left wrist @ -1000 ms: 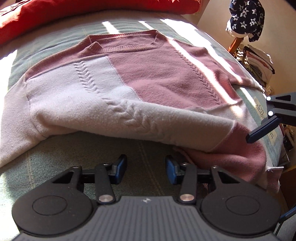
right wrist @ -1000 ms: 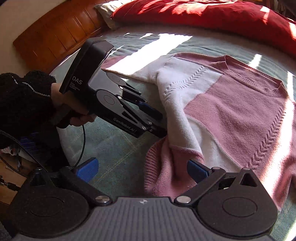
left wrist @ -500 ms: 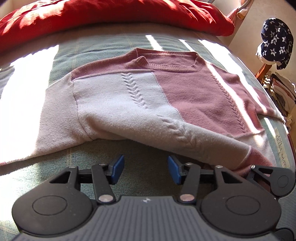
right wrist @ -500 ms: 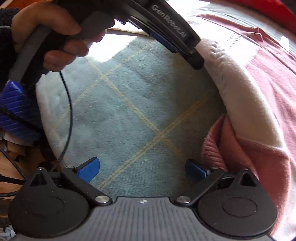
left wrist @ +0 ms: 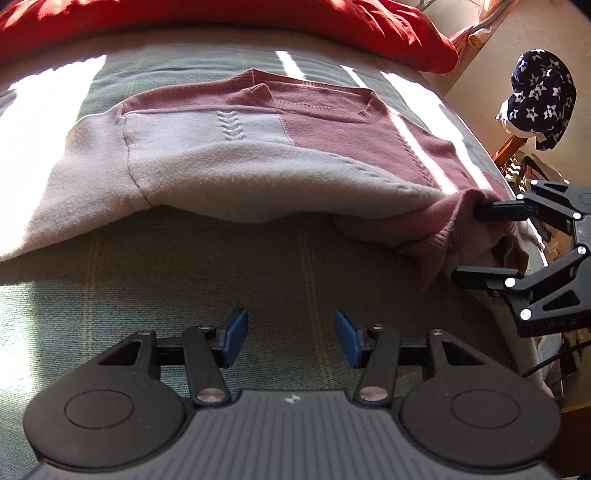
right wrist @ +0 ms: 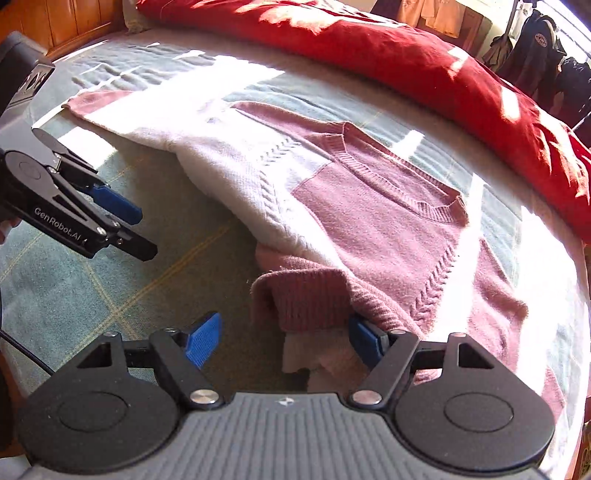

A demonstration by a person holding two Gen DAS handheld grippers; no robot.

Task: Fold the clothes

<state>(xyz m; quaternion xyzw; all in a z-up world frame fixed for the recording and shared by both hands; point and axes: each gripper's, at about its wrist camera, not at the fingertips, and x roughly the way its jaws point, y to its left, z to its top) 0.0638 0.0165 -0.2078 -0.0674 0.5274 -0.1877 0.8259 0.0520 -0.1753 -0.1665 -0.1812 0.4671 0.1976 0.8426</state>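
A pink and white knit sweater lies front-up on the green plaid bed cover, its lower part folded. My left gripper hovers over bare cover just short of the fold, open, with nothing between its blue pads. It also shows at the left in the right wrist view, as the left gripper. My right gripper straddles the bunched pink hem corner. Its jaws are closing: the right pad touches the knit, the left pad stands clear. The left wrist view shows the right gripper around that corner.
A red duvet runs along the far side of the bed. A navy star-print garment hangs over a chair beyond the bed's right edge. A wooden headboard and dark hanging clothes stand behind.
My right gripper has swung from over the bare cover onto the hem corner, and its jaws have narrowed. My left gripper's jaws are slightly wider and its view has rolled.
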